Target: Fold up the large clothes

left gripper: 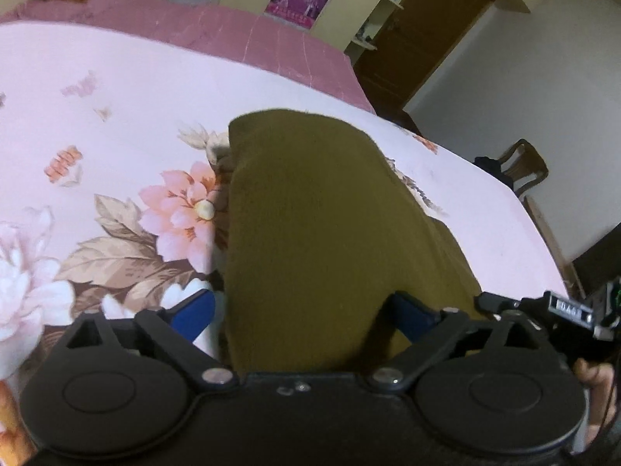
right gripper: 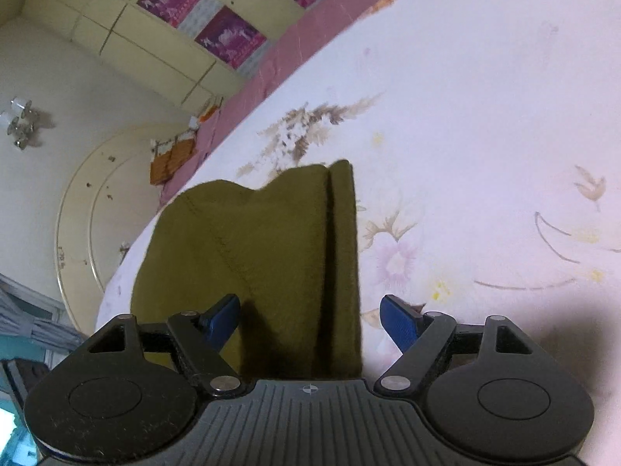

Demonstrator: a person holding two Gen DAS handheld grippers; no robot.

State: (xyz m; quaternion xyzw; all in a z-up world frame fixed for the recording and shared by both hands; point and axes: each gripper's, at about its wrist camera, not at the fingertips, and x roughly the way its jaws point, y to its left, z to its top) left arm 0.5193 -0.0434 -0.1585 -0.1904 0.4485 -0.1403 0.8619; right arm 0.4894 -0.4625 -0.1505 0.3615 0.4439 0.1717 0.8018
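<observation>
Only left view showed right gripper (left gripper: 500,305). Folded olive garment (right gripper: 271,264) lay lengthwise away from both. Left gripper (left gripper: 306,310) jaws apart, right too.

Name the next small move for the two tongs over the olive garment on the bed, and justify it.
Probably draw both tongs back: the left tongs and right tongs stand open, gripping nothing, and the olive garment already lies folded on the floral bedsheet.
</observation>
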